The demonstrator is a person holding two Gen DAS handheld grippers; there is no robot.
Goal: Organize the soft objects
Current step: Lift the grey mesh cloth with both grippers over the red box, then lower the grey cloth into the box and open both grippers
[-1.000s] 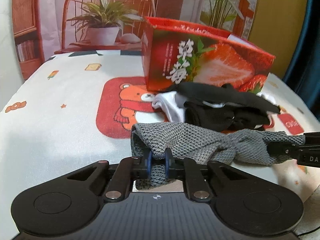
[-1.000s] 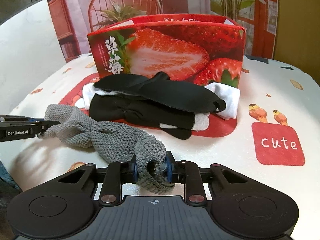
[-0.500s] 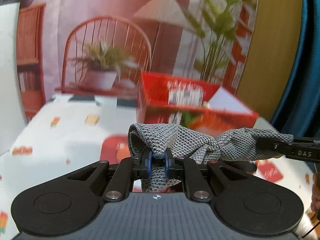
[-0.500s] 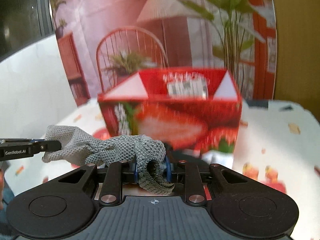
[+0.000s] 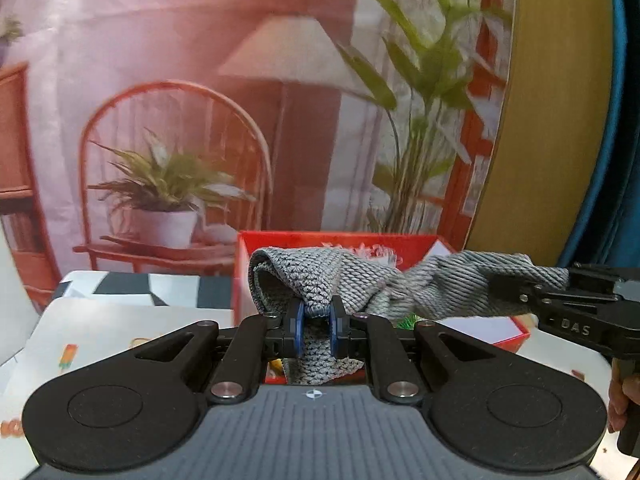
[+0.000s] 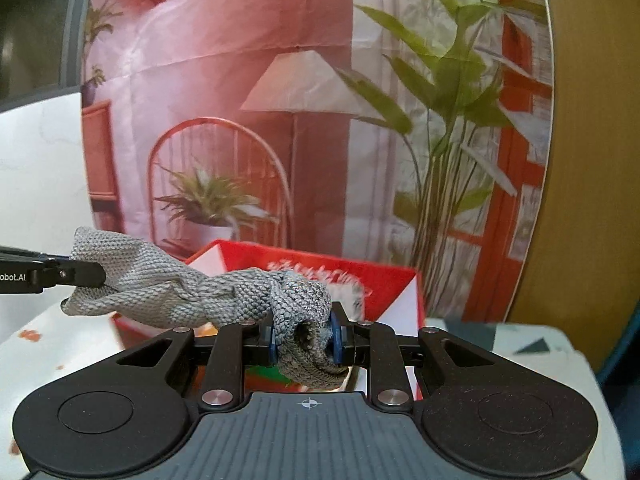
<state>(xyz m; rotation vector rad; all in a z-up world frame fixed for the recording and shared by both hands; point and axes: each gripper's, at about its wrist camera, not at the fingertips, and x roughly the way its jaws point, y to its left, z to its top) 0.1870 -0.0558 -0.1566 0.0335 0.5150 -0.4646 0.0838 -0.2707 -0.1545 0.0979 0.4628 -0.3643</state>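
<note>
A grey knit sock hangs stretched between both grippers, held in the air over the open red strawberry box. My left gripper is shut on one end of it. My right gripper is shut on the other end of the sock. The right gripper also shows at the right edge of the left wrist view; the left gripper shows at the left edge of the right wrist view. The box sits just below and behind the sock. The other socks are out of view.
The table carries a white cloth with cartoon prints. A printed backdrop with a chair, lamp and plants stands behind the box. A yellow wall is to the right.
Both grippers have lifted the grey sock off the table, up and forward to above the box opening. The pile of black and white socks has dropped out of view.
</note>
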